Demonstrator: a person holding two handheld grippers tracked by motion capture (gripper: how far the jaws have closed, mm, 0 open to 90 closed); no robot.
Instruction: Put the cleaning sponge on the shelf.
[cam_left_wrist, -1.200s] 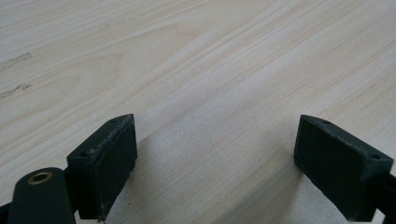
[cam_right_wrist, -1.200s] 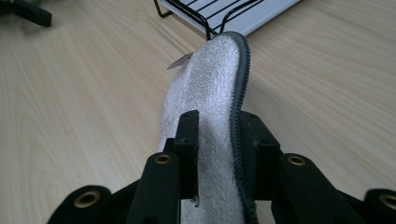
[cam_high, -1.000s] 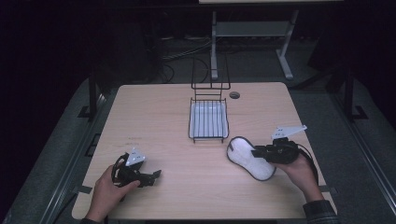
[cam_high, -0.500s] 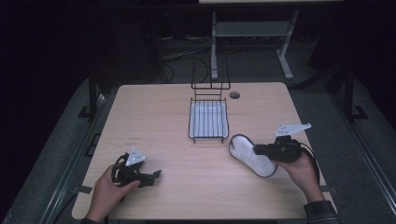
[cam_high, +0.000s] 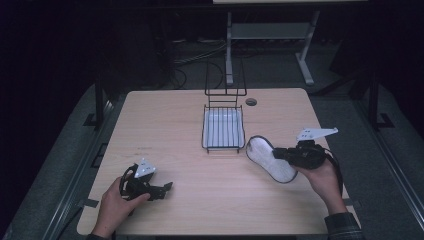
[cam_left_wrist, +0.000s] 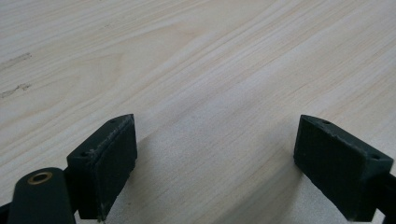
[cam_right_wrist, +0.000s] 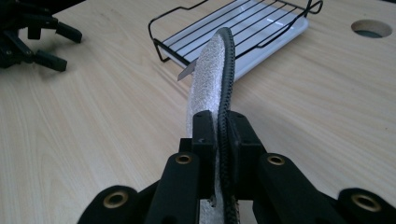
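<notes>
Insole pinched at its edge and tilted up off the worktop, ready to go to the rack.

I see the worktop (cam_high: 165, 115) bare around the wire rack on its white tray (cam_high: 223, 128), nothing blocking the way there. My right tool (cam_right_wrist: 219, 135) has just been closing and now clamps the insole (cam_high: 270, 159) by its dark rim, beside the rack. My left tool (cam_left_wrist: 215, 154) rests gaping, holding nothing, well apart.
</notes>
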